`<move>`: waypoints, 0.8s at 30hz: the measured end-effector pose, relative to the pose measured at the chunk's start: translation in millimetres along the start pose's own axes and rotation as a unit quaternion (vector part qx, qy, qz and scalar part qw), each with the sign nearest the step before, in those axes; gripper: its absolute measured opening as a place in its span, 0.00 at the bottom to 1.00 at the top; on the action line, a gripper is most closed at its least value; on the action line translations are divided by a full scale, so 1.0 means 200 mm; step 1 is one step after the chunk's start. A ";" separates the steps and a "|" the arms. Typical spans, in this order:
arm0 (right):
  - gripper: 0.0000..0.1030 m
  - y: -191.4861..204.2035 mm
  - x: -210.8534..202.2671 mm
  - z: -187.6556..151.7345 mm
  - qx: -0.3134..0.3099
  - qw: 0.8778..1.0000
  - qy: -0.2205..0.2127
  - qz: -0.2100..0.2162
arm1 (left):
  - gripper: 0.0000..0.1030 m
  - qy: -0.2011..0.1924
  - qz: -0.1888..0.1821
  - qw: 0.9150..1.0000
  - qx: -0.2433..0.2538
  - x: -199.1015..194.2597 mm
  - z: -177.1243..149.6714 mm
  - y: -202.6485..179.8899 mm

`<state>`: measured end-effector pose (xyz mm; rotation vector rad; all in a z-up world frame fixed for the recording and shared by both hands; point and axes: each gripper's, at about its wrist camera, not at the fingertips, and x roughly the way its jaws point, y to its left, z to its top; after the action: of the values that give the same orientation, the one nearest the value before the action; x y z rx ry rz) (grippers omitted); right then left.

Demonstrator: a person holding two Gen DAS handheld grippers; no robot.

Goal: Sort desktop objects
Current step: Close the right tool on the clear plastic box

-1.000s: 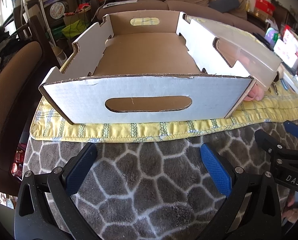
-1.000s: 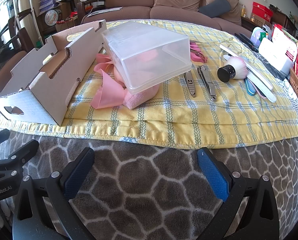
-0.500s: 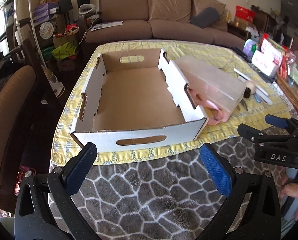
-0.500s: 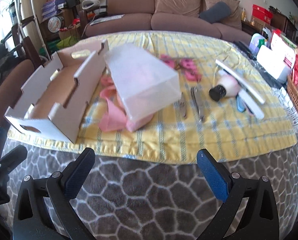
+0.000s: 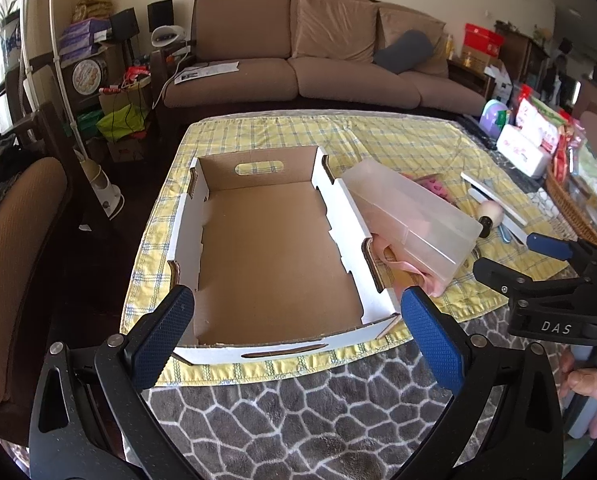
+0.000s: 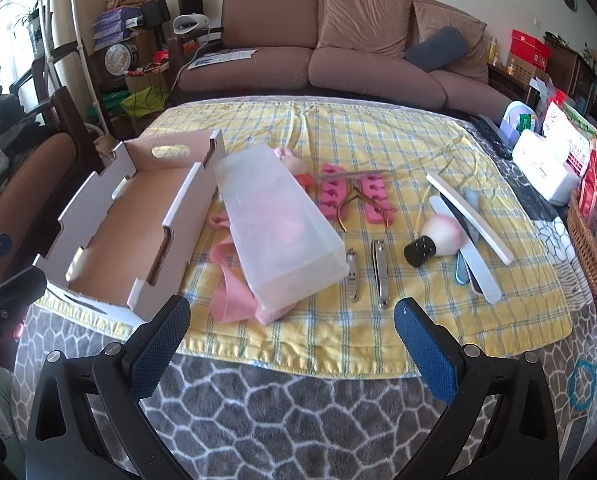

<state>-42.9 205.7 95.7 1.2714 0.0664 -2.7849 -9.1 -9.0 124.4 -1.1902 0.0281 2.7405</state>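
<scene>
Item 1, grippers. I am holding my left gripper [image 5: 296, 316] and right gripper [image 6: 290, 326] wide open and empty, both raised over the near edge of the bench [image 6: 282, 412]. Over the last second both have been pulling up and back, so each view is now taking in the whole spread where a second ago it was filled by the near edge only.

Item 2, box [image 5: 274, 248]. It is lying empty on the yellow cloth [image 6: 378, 140], toward the left, its long side touching the bin.

Item 3, bin [image 6: 276, 224]. A clear plastic bin is lying upside down and tilted over a pink cloth [image 6: 228, 300], just beside the box.

Item 4, loose pieces, all to the right of the bin:
- two clippers [image 6: 380, 276], side by side
- nippers [image 6: 348, 204] lying across pink toe separators [image 6: 372, 200]
- brush [image 6: 434, 242] with a black base
- files [image 6: 470, 216], overlapping (count unclear)

Status: nothing is sorted yet; the box is holding nothing. I judge the retreat to be a survey before the first pick, and the clippers, nearest my right gripper, are looking like the easy start.
</scene>
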 end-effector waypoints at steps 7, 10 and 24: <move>1.00 0.01 0.09 0.09 -0.025 1.000 0.005 0.009 | 1.00 0.007 -0.025 1.000 0.015 0.11 0.11 -0.03; 1.00 0.01 0.15 0.11 -0.031 0.999 0.007 0.021 | 1.00 0.013 -0.037 0.999 0.018 0.16 0.15 -0.05; 0.99 -0.02 0.41 0.14 -0.067 0.996 0.038 0.052 | 1.00 0.049 -0.088 0.995 0.025 0.32 0.24 -0.11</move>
<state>-118.6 203.7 51.5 1.3079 0.1818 -2.5969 -83.2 24.6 111.1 -1.2497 0.0028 2.5150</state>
